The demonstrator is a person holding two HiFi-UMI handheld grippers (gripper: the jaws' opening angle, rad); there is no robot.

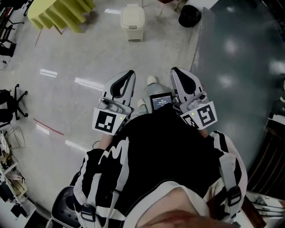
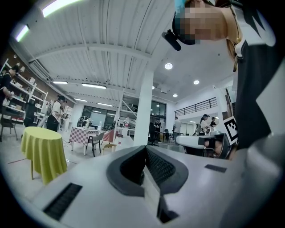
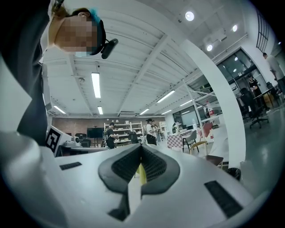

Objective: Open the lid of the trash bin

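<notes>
One trash bin (image 1: 132,21) is counted in the head view, and two grippers are seen, the left gripper (image 1: 128,75) and the right gripper (image 1: 177,72) (each bearing one marker cube (image 1: 107,121)). One yellow-draped table (image 1: 60,13), one black bag (image 1: 190,15), one black swivel chair (image 1: 10,109) and one small screen (image 1: 161,101) are also counted.

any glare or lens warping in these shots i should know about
Head view: bright streaks of glare on the glossy floor, yet the trash bin reads clearly. Left gripper view: fisheye curves the ceiling beams, corners go black. Right gripper view: same warp, the pillar bows.
</notes>
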